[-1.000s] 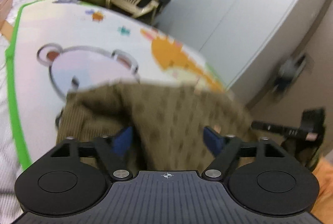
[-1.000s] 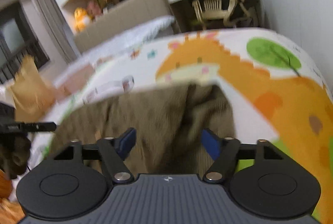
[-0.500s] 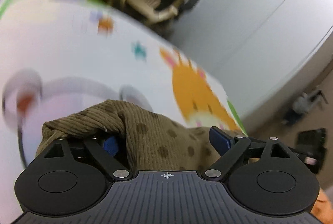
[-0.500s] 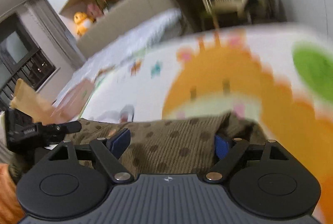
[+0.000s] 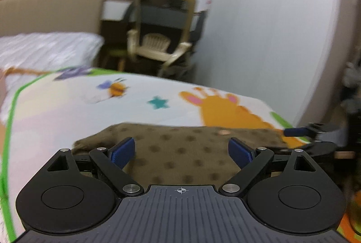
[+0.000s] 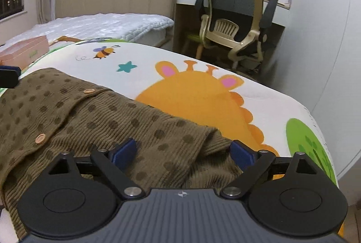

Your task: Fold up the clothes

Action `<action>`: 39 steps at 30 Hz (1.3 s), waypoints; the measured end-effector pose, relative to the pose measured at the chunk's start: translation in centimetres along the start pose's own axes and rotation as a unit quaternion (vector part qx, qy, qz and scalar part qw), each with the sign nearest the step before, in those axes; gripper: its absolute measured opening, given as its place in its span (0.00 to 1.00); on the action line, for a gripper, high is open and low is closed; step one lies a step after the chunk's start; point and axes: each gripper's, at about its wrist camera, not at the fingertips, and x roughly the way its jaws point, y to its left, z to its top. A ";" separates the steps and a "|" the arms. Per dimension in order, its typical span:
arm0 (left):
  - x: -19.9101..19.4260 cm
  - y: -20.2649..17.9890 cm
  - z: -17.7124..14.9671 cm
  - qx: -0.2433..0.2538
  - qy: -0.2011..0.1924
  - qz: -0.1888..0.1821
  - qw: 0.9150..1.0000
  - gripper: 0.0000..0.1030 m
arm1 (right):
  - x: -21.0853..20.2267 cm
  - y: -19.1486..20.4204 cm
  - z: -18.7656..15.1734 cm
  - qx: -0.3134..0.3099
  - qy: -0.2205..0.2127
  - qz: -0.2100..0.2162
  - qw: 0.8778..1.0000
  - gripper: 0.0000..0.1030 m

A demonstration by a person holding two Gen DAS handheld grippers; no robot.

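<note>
An olive-brown corduroy garment point(image 5: 176, 136) with darker dots lies spread on a cartoon play mat point(image 5: 158, 94). My left gripper point(image 5: 181, 151) hovers over its left part, jaws wide and still opening, blue pads clear of the cloth. In the right wrist view the same garment point(image 6: 101, 112) shows its wooden buttons point(image 6: 89, 91) and a folded right edge. My right gripper point(image 6: 182, 152) is low over that edge, jaws opening, with cloth under them and no pinch. A blue fingertip point(image 5: 295, 131) of the right gripper shows at the garment's far right end.
The mat point(image 6: 203, 94) covers a bed end that drops off at right near a white wall point(image 6: 327, 39). A beige office chair point(image 6: 232, 17) and a desk stand beyond. A white quilt point(image 6: 101, 24) and a pink box point(image 6: 24, 51) lie at back left.
The garment, bunched and raised between both pairs of jaws before, now lies flat on the mat. Both grippers have let it go, widened, rolled level and drawn back toward its near edge.
</note>
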 end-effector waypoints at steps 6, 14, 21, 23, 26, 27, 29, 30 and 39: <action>1.9 -1.2 -0.2 -0.005 0.031 -0.046 0.998 0.94 | -0.3 -0.7 -0.1 0.013 -0.001 0.008 1.000 0.91; 3.7 -0.7 -2.2 -0.007 0.066 -0.001 0.998 0.94 | -5.2 -1.1 -0.5 0.076 -0.039 0.138 0.987 0.97; 3.3 -0.5 -2.7 -0.003 0.059 -0.004 0.998 0.94 | -4.9 1.0 -3.1 0.071 0.008 0.157 0.985 0.98; 3.3 -0.5 -2.8 -0.003 0.057 -0.006 0.998 0.94 | -4.4 1.0 -3.7 0.078 0.018 0.151 0.985 0.98; 3.2 -0.5 -2.9 0.001 0.056 -0.008 0.998 0.94 | -4.0 1.3 -4.2 0.074 0.022 0.146 0.986 1.00; 3.2 -0.5 -3.0 0.001 0.056 -0.008 0.998 0.94 | -4.0 1.5 -4.2 0.066 0.022 0.142 0.987 1.00; 3.2 -0.4 -3.0 0.002 0.055 -0.009 0.998 0.94 | -3.9 2.0 -4.3 0.050 0.023 0.135 0.989 1.00; 3.2 -0.4 -3.0 0.002 0.054 -0.010 0.998 0.94 | -3.9 2.3 -4.4 0.043 0.022 0.131 0.990 1.00; 3.3 -0.3 -3.2 -0.001 0.054 -0.014 0.998 0.94 | -3.7 2.4 -4.4 0.039 0.020 0.129 0.991 1.00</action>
